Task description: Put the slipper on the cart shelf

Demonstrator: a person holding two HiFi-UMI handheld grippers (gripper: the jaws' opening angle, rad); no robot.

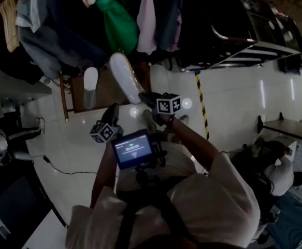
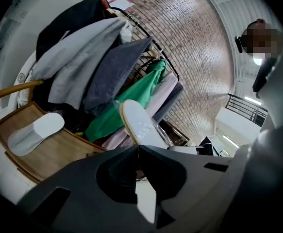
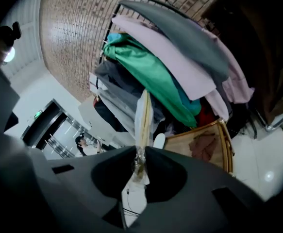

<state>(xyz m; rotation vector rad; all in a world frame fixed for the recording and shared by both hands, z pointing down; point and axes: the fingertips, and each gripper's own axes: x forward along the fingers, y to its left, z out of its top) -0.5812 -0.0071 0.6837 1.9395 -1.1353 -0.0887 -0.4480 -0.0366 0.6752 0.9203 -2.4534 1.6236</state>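
My right gripper (image 1: 144, 100) is shut on the heel end of a white slipper (image 1: 125, 75), which it holds raised and tilted above the wooden cart shelf (image 1: 112, 91). In the right gripper view the slipper (image 3: 142, 118) stands edge-on in clear wrap, pinched at the right gripper (image 3: 140, 160). A second white slipper (image 1: 90, 85) lies on the shelf, left of the held one. My left gripper (image 1: 112, 117) hangs lower, to the left, shut on nothing. The left gripper (image 2: 138, 148) looks at the held slipper (image 2: 140, 126), the lying slipper (image 2: 34, 132) and the shelf (image 2: 54, 152).
Clothes (image 1: 117, 25) hang from a rack right above the shelf. A black and yellow striped pole (image 1: 201, 105) stands on the white floor to the right. A cable (image 1: 62, 169) lies on the floor at left. Another person (image 1: 275, 167) is at the right.
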